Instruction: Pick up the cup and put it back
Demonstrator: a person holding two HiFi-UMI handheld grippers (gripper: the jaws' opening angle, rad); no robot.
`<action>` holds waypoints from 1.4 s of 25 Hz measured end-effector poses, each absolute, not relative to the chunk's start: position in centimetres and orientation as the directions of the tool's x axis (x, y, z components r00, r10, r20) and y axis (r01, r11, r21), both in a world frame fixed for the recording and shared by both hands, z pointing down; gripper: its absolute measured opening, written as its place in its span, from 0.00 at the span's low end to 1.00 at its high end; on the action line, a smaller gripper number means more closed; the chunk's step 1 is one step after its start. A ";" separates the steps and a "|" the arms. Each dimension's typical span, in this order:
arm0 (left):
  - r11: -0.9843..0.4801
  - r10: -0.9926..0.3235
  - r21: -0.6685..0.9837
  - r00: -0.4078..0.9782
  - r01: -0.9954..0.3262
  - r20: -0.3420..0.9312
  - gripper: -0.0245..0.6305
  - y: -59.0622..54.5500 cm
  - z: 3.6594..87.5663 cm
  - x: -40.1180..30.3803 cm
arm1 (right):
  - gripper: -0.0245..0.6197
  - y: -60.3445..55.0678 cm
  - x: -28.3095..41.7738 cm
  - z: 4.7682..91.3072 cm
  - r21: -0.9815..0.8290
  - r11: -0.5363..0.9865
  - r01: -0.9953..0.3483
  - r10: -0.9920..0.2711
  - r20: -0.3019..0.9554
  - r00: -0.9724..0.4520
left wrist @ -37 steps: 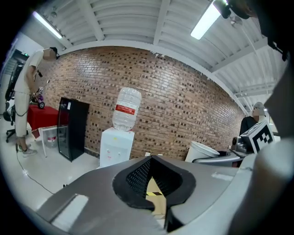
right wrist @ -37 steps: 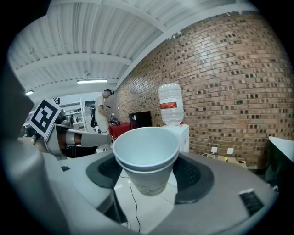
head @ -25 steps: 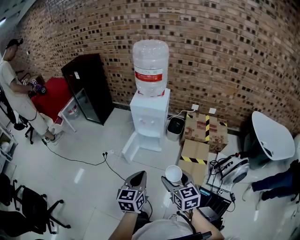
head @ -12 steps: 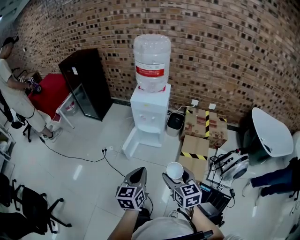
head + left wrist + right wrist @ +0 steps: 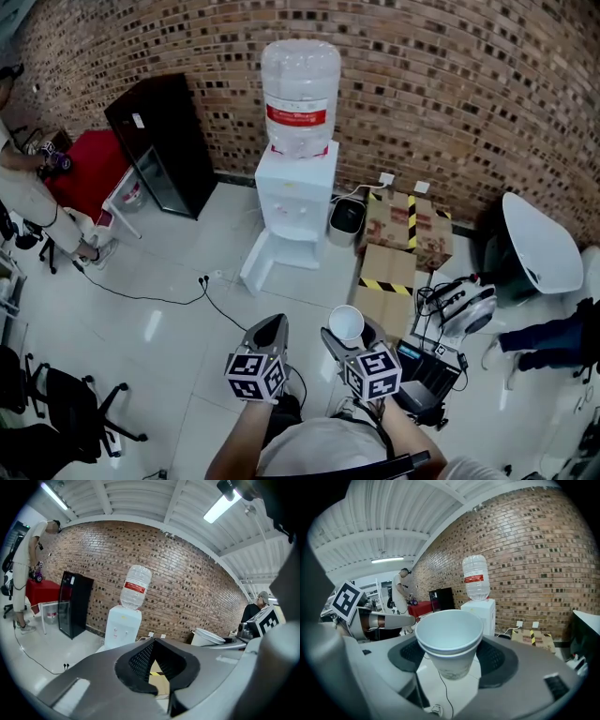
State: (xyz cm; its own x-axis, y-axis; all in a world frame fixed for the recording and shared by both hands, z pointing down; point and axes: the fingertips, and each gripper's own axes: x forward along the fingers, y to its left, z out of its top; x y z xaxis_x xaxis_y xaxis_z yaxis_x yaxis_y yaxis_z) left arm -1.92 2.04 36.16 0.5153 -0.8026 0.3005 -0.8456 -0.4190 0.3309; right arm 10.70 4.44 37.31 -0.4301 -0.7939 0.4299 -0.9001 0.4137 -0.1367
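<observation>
A white paper cup (image 5: pixel 346 324), which looks like two stacked, stands upright between the jaws of my right gripper (image 5: pixel 349 337), shut on it above the floor. In the right gripper view the cup (image 5: pixel 449 639) fills the middle, with the black pads (image 5: pixel 499 660) against its sides. My left gripper (image 5: pixel 270 328) is held beside it to the left, its jaws shut to a point with nothing in them. The left gripper view shows its pads (image 5: pixel 140 660) meeting at the tip. Ahead stands a white water dispenser (image 5: pixel 298 197) with a large bottle (image 5: pixel 300 84) on top.
A black fridge (image 5: pixel 159 141) and a red table (image 5: pixel 84 173) stand left of the dispenser, with a person (image 5: pixel 28 197) beside them. Cardboard boxes (image 5: pixel 403 244), a small bin (image 5: pixel 346 217) and a white chair (image 5: pixel 539 253) are to its right. A cable (image 5: pixel 169 298) crosses the floor.
The head view has drifted a little, so the room sits slightly higher and further left in frame. Both grippers keep the same pose, the cup still gripped.
</observation>
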 end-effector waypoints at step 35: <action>-0.375 -0.693 0.379 0.528 -0.846 0.491 0.04 -14.4 60.5 -10.8 | 0.57 -20.5 6.6 69.6 -0.019 0.390 -0.921 -0.697 0.648 -0.308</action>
State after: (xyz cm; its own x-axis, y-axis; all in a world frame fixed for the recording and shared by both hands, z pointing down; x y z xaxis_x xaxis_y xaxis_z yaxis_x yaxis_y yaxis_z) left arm -10.76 -14.44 60.52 0.5278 -0.6934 0.4906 -0.8457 -0.3754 0.3793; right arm 6.57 -20.49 69.60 -0.3084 -0.6967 0.6477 -0.9207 0.3899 -0.0190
